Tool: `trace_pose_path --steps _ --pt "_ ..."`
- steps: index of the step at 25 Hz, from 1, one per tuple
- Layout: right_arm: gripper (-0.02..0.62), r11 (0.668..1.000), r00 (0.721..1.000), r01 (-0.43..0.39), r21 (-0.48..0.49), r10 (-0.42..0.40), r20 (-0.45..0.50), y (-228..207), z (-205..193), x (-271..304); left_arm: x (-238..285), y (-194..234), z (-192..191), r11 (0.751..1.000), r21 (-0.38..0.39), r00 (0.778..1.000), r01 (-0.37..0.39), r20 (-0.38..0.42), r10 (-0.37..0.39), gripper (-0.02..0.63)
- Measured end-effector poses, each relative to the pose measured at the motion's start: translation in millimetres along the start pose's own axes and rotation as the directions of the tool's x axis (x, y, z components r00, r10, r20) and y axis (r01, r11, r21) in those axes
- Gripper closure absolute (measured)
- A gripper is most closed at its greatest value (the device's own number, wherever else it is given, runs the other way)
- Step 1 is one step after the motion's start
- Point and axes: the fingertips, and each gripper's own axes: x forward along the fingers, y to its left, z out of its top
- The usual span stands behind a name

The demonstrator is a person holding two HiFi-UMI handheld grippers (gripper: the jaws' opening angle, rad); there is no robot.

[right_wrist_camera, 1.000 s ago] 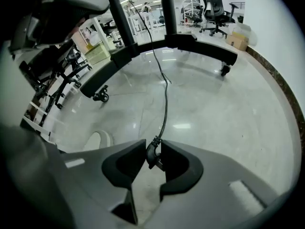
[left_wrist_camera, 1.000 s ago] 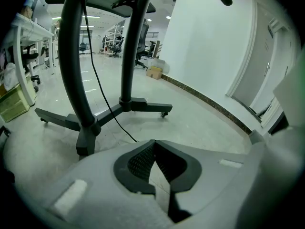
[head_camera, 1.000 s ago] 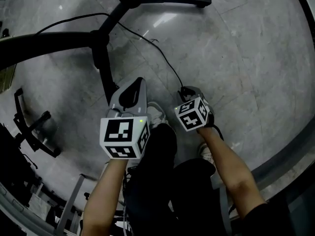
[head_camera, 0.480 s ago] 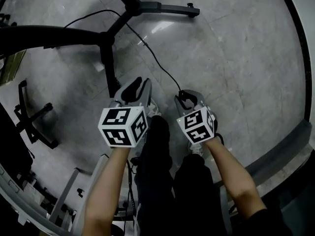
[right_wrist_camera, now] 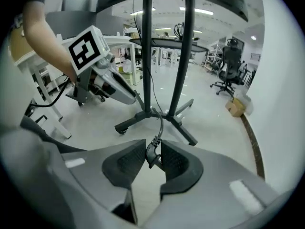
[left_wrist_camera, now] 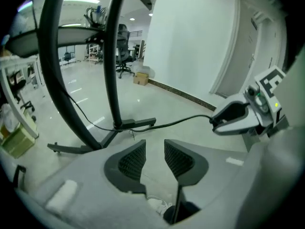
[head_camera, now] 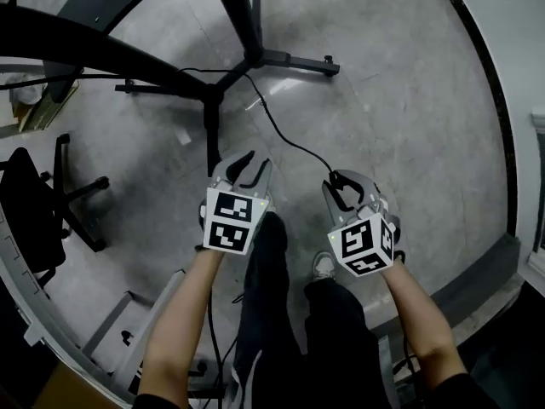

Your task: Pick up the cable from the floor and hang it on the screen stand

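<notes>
The black cable runs from the foot of the screen stand across the grey floor up to my right gripper. That gripper is shut on the cable's plug end, which sits between its ribbed pads. My left gripper hovers to the left of it, apart from the cable. Its jaws have just been opening and stand open with nothing between them. In the left gripper view the cable hangs in a slack line from the right gripper to the stand's pole.
A black office chair stands at the left, under a dark desk edge. The wall's baseboard curves along the right. The person's legs and shoes are below the grippers. A cardboard box lies by the far wall.
Both grippers have risen well above the floor, the right one lifting the cable end with it. The left jaws were shut and now stand apart. The stand's base looks farther away.
</notes>
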Motion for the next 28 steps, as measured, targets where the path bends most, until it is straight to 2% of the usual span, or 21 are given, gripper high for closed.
trace_pose_path --steps 4,7,11,15,18,23,28 --pt "0.494 0.98 0.994 0.098 -0.174 -0.09 0.053 -33 41 -64 -26 -18 33 0.995 0.103 1.0 -0.01 0.027 0.007 0.476" --pt "0.494 0.933 0.981 0.187 -0.309 -0.162 0.105 -58 74 -112 -54 -29 65 0.996 0.085 0.997 -0.02 0.071 0.014 0.476" --pt "0.494 0.849 0.953 0.297 -0.438 -0.236 0.19 -90 123 -162 -86 -40 112 0.994 0.094 0.987 -0.049 0.157 0.033 0.476" --pt "0.494 0.793 0.924 0.372 -0.483 -0.267 0.273 -97 175 -221 -126 -56 147 0.992 0.101 0.975 -0.08 0.214 0.057 0.476" --pt "0.494 0.755 0.894 0.428 -0.496 -0.276 0.352 -96 212 -271 -156 -68 165 0.98 0.146 0.966 -0.132 0.242 0.094 0.466" --pt "0.494 0.684 0.817 0.537 -0.493 -0.276 0.506 -92 281 -361 -205 -72 189 0.96 0.169 0.942 -0.222 0.29 0.167 0.454" --pt "0.494 0.647 0.755 0.592 -0.481 -0.238 0.611 -75 338 -442 -238 -82 198 0.962 0.13 0.929 -0.241 0.318 0.19 0.411"
